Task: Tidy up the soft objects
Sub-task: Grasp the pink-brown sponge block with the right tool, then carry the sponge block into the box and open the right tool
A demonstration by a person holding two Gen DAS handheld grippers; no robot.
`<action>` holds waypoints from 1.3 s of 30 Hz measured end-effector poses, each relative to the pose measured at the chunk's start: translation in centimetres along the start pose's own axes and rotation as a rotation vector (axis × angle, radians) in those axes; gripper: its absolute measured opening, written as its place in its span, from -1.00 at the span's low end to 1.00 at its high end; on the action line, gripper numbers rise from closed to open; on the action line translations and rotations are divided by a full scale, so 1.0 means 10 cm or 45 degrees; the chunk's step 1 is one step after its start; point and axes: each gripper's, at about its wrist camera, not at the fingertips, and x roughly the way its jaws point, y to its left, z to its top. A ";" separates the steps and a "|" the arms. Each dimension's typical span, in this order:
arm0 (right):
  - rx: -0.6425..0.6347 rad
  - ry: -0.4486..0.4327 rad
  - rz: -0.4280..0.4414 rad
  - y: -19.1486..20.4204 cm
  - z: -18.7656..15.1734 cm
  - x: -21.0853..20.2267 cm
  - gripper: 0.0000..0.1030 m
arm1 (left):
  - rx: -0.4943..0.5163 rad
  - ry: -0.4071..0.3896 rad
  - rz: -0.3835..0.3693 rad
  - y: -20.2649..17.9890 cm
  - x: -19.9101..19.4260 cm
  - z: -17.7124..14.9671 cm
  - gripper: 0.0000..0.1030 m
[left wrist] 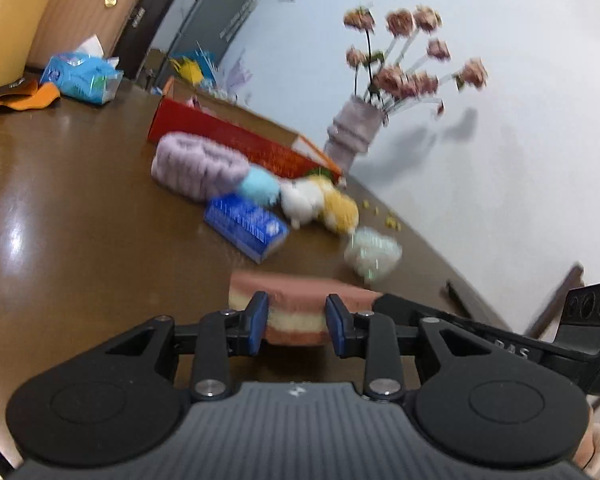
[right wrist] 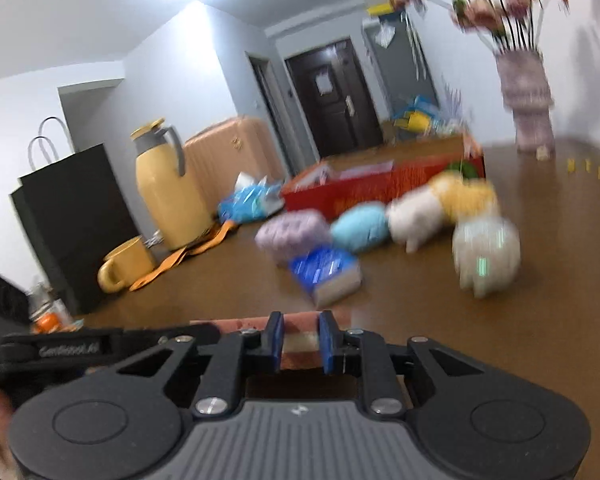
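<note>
1. Gripping one layered sponge block [left wrist: 296, 312] from both ends: left gripper [left wrist: 297, 326] pads pressed against its near face, right gripper [right wrist: 300, 340] clamped on a narrower bit. Block sits low at the near table edge, apparently just off or on the brown table [left wrist: 80, 220]. Hard to tell which, both views blurry.
2. Could go wrong: squishy foam, so uneven squeeze or pulling apart might twist it out of one grip. Could also drop short of the red box [left wrist: 236, 140].
3. In the way, roughly between sponge and box: blue packet [left wrist: 246, 224], purple knit roll [left wrist: 198, 166], light blue pom [left wrist: 258, 186], white-and-yellow plush [left wrist: 320, 202], pale fluffy ball [left wrist: 372, 254]. All bunched near the box front, easy to knock.
4. Off to the side: vase of flowers [left wrist: 354, 132], tissue pack [left wrist: 82, 76], yellow jug [right wrist: 164, 188], mug [right wrist: 126, 266], black bag [right wrist: 72, 224].
</note>
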 end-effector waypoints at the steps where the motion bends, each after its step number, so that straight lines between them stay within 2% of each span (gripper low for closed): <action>1: 0.024 0.017 0.011 -0.01 -0.08 -0.07 -0.59 | 0.003 0.029 -0.011 0.00 -0.03 -0.05 -0.36; 4: 0.054 0.049 0.027 -0.04 -0.21 -0.24 -0.58 | 0.106 0.072 -0.042 -0.07 -0.14 -0.18 -0.32; 6: 0.073 0.024 0.051 -0.06 -0.18 -0.33 -0.54 | 0.149 0.060 -0.052 -0.11 -0.21 -0.20 -0.21; 8: 0.098 -0.009 0.076 -0.08 -0.11 -0.39 -0.42 | 0.121 0.049 -0.063 -0.10 -0.23 -0.15 -0.11; 10: 0.122 -0.007 0.096 -0.11 -0.05 -0.35 -0.41 | 0.080 0.055 -0.050 -0.07 -0.18 -0.08 -0.10; 13: 0.133 0.039 0.053 -0.14 -0.02 -0.20 -0.40 | 0.019 0.091 -0.032 -0.02 -0.07 -0.02 -0.10; 16: 0.177 0.091 0.057 -0.18 -0.05 -0.07 -0.40 | -0.067 0.121 -0.066 0.07 -0.01 0.00 -0.10; 17: 0.192 0.104 0.064 -0.21 -0.07 -0.04 -0.40 | -0.084 0.139 -0.063 0.10 0.03 0.01 -0.13; 21: 0.237 0.176 0.098 -0.32 -0.09 0.09 -0.41 | -0.092 0.172 -0.038 0.13 0.13 0.03 -0.49; 25: 0.244 0.185 0.100 -0.37 0.01 0.11 -0.47 | -0.117 0.176 -0.056 0.14 0.21 0.13 -0.55; 27: 0.217 0.173 0.092 -0.35 0.14 0.10 -0.47 | -0.099 0.146 -0.066 0.08 0.23 0.27 -0.55; 31: 0.138 0.056 0.094 -0.32 0.75 0.18 -0.47 | -0.015 0.020 -0.114 -0.05 0.33 0.86 -0.55; 35: 0.025 -0.067 0.084 -0.31 1.61 0.54 -0.47 | 0.106 -0.081 -0.085 -0.09 0.67 1.82 -0.55; 38: -0.009 -0.088 0.038 -0.38 2.26 1.05 -0.47 | 0.118 -0.085 -0.057 0.06 1.12 2.48 -0.55; 39: -0.002 -0.071 0.024 -0.45 2.43 1.25 -0.47 | 0.069 -0.062 -0.052 0.16 1.30 2.65 -0.55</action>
